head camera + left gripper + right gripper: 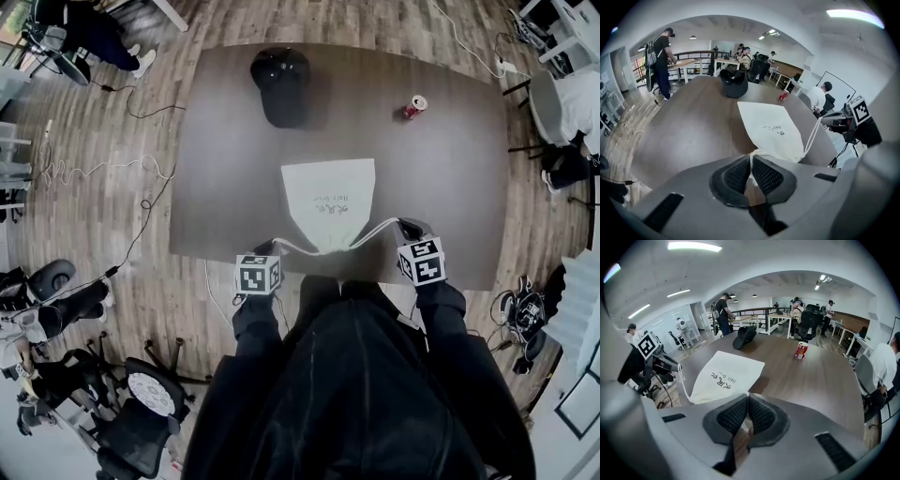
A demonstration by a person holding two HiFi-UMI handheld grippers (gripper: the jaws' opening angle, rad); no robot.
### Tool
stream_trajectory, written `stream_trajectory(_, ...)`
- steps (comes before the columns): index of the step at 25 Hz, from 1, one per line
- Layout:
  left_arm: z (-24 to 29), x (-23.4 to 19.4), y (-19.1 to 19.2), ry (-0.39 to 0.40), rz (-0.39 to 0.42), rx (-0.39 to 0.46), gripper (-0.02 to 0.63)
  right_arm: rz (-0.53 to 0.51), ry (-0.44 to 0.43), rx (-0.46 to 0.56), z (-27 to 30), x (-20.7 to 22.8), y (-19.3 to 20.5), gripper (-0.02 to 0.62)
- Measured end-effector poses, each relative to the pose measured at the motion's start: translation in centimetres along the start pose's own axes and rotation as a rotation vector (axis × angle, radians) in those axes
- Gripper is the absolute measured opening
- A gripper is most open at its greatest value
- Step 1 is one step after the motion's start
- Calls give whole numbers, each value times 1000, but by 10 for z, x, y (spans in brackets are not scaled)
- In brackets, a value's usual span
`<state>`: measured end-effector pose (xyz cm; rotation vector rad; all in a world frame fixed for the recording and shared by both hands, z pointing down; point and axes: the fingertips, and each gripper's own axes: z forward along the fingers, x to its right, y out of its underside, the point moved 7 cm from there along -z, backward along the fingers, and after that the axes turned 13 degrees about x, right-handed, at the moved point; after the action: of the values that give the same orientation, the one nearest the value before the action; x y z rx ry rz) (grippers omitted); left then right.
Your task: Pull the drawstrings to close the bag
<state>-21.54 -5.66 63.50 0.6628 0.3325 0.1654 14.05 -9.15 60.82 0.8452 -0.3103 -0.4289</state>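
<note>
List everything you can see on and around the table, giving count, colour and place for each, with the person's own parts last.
table: one, dark brown, on the wooden floor
bag: one, cream with small print, flat on the table's near half
drawstring: two, white, from the bag's near end out to either gripper
black object: one, at the table's far end; possibly a cap
can: one, red, far right of the table
people: several, at desks beyond the table
left gripper: one, grey, shut on a drawstring
right gripper: one, grey, shut on a drawstring
</note>
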Motion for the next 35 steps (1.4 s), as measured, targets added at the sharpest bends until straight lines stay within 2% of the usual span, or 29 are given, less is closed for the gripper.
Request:
stream_trajectory(5, 16, 7, 10, 33, -58, 4, 40, 17, -41, -38, 16, -5, 10, 29)
stream_trajectory(9, 22, 7, 11, 49, -67, 13, 41, 12, -58, -71, 26, -6, 12, 29)
stream_trajectory(10, 22, 7, 11, 50, -70, 20, 49, 16, -61, -67, 26, -6, 11, 29)
stream_trajectory(12, 19, 6, 9, 52, -72, 30, 108, 29, -67, -58, 25, -4, 10, 31)
stream_trajectory(13, 16, 5, 9, 53, -73, 35, 115, 34, -71, -56, 25, -3, 10, 43)
stream_trajectory(17, 8, 3, 8, 58, -83, 57, 153, 42, -118, -58, 23, -4, 11, 166)
stream_trajectory(20, 4, 2, 7, 61, -81, 56, 170, 42, -153, -57, 20, -5, 9, 204)
stream_trajectory(29, -17, -5, 16, 98, -30, -38, 179, 48, -171, -32, 10, -6, 8, 202)
stream_trajectory(35, -31, 7, -1, 74, -35, 82, 179, 54, -189, 64, -3, -18, -18, 170)
